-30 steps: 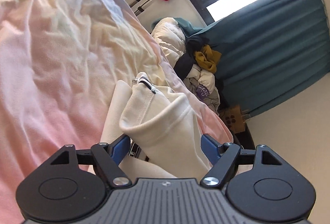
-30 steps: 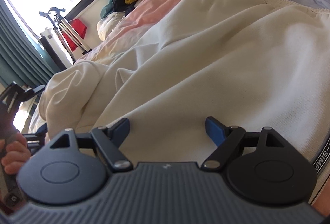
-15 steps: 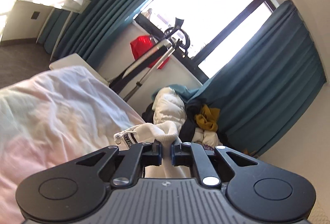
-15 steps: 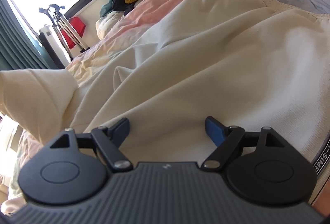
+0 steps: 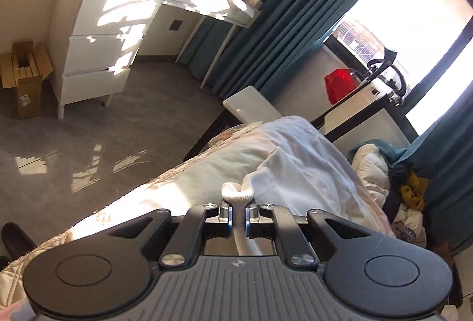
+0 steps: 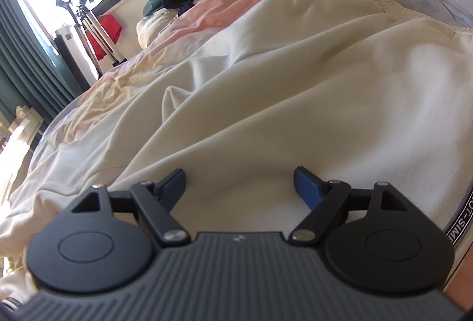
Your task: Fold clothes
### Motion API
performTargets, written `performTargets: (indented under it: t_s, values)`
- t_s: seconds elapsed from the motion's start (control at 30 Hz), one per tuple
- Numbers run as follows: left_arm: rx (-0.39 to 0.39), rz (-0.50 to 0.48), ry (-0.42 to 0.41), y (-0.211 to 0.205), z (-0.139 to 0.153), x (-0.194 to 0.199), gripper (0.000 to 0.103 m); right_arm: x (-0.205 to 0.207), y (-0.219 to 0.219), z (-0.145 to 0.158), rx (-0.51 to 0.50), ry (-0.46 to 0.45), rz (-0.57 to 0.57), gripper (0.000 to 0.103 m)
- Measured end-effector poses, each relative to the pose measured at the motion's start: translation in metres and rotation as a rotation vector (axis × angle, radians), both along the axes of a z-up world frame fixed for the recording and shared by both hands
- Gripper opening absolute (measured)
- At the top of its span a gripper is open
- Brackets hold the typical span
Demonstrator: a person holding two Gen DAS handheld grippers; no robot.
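Observation:
A cream white garment (image 6: 295, 102) with an elastic waistband lies spread over the bed in the right wrist view. My right gripper (image 6: 240, 183) is open and rests low on the garment, its blue pads apart with cloth between and under them. My left gripper (image 5: 238, 216) is shut on a bunched end of the cream garment (image 5: 236, 194), held up above the bed and pointing toward the bed's foot.
The bed (image 5: 295, 155) has a pale pink and white cover. A clothes pile (image 5: 405, 194) lies at the far end by teal curtains (image 5: 280, 25). A white dresser (image 5: 94, 34), a desk, cardboard boxes (image 5: 23, 78) and grey floor are to the left. A tripod (image 6: 88, 25) stands by the window.
My left gripper closed on the garment's end and lifted it, swinging up and left so the room now shows. My right gripper stayed open in place.

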State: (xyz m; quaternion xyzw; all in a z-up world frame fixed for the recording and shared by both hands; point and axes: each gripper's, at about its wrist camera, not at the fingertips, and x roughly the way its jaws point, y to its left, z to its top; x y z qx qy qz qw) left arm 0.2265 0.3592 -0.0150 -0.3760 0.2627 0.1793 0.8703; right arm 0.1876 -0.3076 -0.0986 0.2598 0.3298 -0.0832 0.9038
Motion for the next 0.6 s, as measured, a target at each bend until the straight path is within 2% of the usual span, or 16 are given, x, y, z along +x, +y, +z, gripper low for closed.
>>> performTargets:
  t_s: [0.13,0.2,0.23,0.33,0.43,0.5,0.57,0.6]
  values:
    - [-0.12,-0.021,-0.033,0.006,-0.008,-0.028,0.014,0.001,0.001,0.001,-0.006,0.002,0.007,0.084]
    - [-0.171,-0.038,-0.058,0.006,-0.007,-0.047,0.032,0.0,0.001,0.001,-0.005,0.003,0.011,0.083]
    - [-0.188,-0.057,-0.071,0.006,-0.003,-0.058,0.034,0.0,0.001,0.001,-0.005,0.003,0.014,0.083]
    - [-0.222,-0.127,-0.078,0.003,0.012,-0.098,0.051,-0.003,0.001,0.004,0.006,0.004,0.02,0.082]
    - [-0.26,-0.143,-0.021,0.0,0.021,-0.143,0.061,-0.008,0.0,0.008,0.025,0.0,0.032,0.082]
    - [-0.304,-0.128,0.036,-0.003,0.023,-0.174,0.072,-0.012,0.0,0.011,0.032,-0.001,0.04,0.082]
    - [-0.367,-0.086,0.117,-0.005,0.019,-0.205,0.075,-0.016,0.0,0.014,0.043,0.0,0.047,0.082]
    - [-0.413,-0.071,0.132,-0.006,0.017,-0.219,0.075,-0.018,0.0,0.016,0.048,0.001,0.051,0.082]
